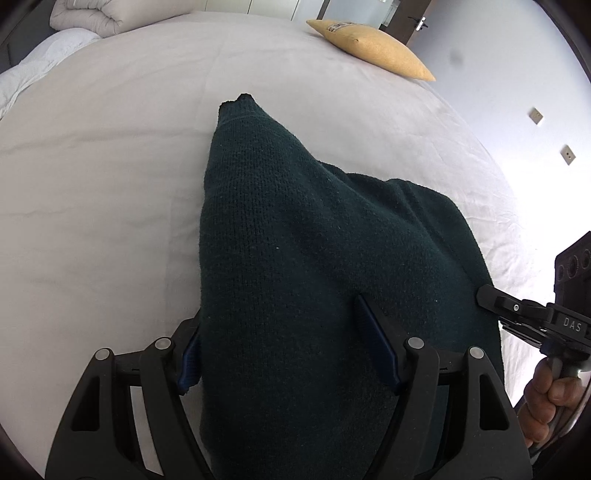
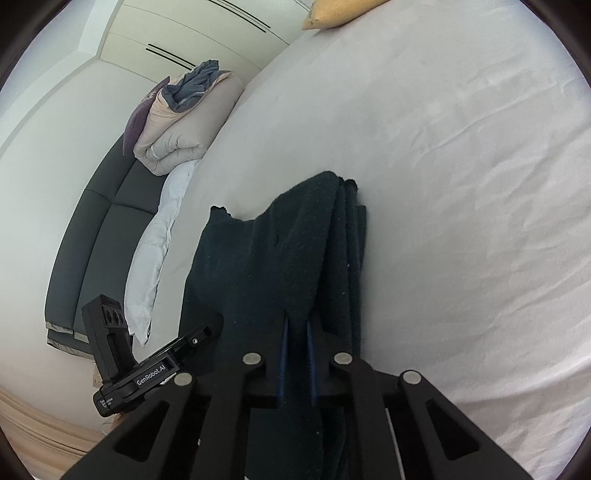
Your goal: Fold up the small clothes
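A dark green knitted garment (image 1: 295, 240) lies partly folded on the white bed sheet (image 1: 92, 184). In the left wrist view my left gripper (image 1: 288, 354) has its fingers wide apart, with the cloth bulging between them. In the right wrist view my right gripper (image 2: 297, 343) is shut on a folded edge of the same garment (image 2: 280, 251), its blue pads close together with cloth pinched between them. The right gripper also shows at the right edge of the left wrist view (image 1: 491, 295), at the garment's side. The left gripper shows in the right wrist view (image 2: 207, 332).
A yellow pillow (image 1: 373, 46) lies at the far side of the bed. A rolled beige duvet (image 2: 177, 136) and white bedding (image 2: 155, 258) sit at the headboard end, beside a dark upholstered headboard (image 2: 96, 240). White wardrobe doors (image 2: 192, 33) stand beyond.
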The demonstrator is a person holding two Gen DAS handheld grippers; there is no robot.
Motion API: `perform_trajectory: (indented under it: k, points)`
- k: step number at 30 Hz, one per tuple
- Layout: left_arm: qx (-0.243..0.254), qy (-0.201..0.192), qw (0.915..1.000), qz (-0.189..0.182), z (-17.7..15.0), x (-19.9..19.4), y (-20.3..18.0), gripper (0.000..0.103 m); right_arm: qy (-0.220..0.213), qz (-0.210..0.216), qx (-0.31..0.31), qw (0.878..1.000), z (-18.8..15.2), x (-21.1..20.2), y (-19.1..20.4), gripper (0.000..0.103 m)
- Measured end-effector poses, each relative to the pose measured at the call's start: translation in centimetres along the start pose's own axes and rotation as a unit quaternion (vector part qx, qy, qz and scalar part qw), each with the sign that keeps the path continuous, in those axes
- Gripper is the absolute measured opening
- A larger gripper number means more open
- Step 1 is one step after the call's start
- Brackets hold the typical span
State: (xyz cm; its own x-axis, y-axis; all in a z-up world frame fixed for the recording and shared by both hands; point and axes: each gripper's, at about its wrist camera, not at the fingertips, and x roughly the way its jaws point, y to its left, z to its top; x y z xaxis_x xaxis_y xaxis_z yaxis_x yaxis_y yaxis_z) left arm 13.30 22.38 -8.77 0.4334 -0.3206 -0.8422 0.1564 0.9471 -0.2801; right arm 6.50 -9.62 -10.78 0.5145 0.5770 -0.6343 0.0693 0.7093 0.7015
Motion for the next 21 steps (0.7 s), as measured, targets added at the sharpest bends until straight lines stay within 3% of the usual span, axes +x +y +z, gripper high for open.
perform_trajectory:
  k: [4,9,12,14,16,17,18,21]
  points:
    - [0.000,-0.002,1.0000,-0.007,-0.2,0.7,-0.3,0.076,-0.005,0.028,0.057,0.998,-0.6,0.8,-3.8,0.007]
    - [-0.025,0.003,0.9993,-0.028,0.3,0.5,0.6,0.076,-0.017,0.017,0.041,0.999,-0.9,0.1,-2.5,0.008]
    - [-0.010,-0.022,0.9995,-0.021,1.4,-1.1,-0.1,0.076,-0.010,0.003,0.026,1.000,-0.5,0.5,-2.2,0.008]
    - [-0.002,-0.030,0.9994,-0.014,2.5,-1.2,-0.2,0.076,-0.006,0.015,0.037,0.999,-0.5,0.8,-3.1,0.007]
    - [0.008,-0.027,0.9996,-0.001,3.6,-0.1,-0.1,0.076,-0.007,0.021,0.033,0.999,-0.7,0.8,-3.2,0.006]
    - [0.020,-0.003,0.9998,0.006,4.0,1.6,0.0,0.077,-0.007,0.019,0.031,0.999,-0.7,0.8,-3.2,0.006]
    - [0.020,0.013,0.9997,0.001,4.1,2.8,0.2,0.081,-0.005,0.016,0.029,0.999,-0.7,0.8,-3.1,0.007]
    - [-0.020,0.012,0.9988,-0.044,3.8,3.8,2.0,0.086,0.001,0.012,0.030,0.999,-0.6,0.4,-2.4,0.009]
